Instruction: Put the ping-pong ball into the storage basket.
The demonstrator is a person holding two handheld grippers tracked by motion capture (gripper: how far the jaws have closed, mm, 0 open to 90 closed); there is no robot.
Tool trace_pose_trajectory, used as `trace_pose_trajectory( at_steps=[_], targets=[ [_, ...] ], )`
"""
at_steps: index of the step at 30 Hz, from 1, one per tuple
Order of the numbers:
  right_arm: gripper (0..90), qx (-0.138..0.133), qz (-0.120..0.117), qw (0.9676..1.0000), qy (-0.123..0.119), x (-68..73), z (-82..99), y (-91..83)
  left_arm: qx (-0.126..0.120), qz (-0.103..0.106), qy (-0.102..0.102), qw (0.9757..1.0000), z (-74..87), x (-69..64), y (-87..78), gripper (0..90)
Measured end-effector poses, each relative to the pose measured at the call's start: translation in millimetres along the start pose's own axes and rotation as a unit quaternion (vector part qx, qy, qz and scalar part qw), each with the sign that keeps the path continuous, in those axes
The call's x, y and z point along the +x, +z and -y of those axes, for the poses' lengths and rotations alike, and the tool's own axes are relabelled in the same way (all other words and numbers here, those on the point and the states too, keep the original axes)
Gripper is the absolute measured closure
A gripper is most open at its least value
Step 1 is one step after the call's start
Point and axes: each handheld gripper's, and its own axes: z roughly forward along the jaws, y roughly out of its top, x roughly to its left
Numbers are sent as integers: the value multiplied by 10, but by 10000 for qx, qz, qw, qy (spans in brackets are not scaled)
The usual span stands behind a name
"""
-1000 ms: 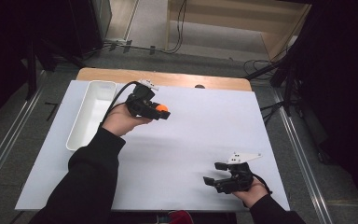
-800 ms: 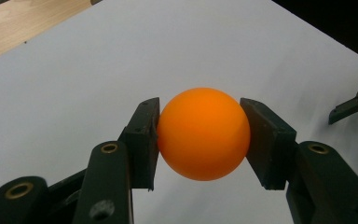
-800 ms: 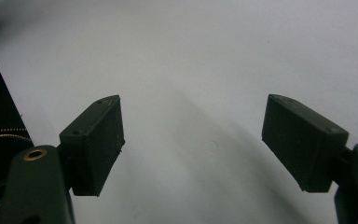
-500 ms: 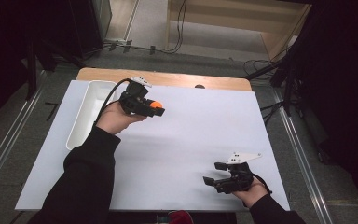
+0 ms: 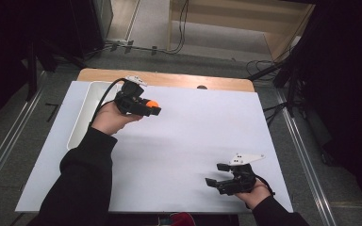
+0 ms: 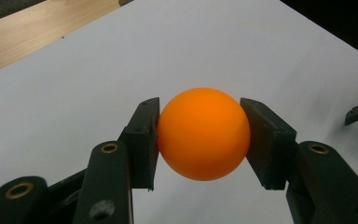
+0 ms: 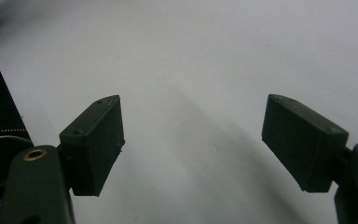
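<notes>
White table [image 5: 193, 141]: one orange ball [image 6: 203, 133] clamped by left gripper [image 5: 148, 107]; right gripper [image 5: 217, 175] gapes empty.

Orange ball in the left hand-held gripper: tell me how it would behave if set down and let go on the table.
The orange ball is a smooth sphere, so it would probably roll across the flat white table. The left hand-held gripper touches it at two small spots on its sides, so it may slip out easily. It looks like a light, hollow ball, probably easy to dent.

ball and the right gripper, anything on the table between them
Nothing: in the high view only bare white table lies between the ball in the left gripper and the right gripper.
</notes>
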Motion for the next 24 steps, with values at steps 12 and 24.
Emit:
trace_pose_trajectory(
  at_steps=[12,24],
  targets=[
    [195,30,-21,10000,-40,-4,-8,7,-79,-90,-128,9998,56,122,-153,504],
    [195,33,-23,10000,-20,-3,-9,5,-129,-235,-210,9994,110,230,-276,504]
  ],
)
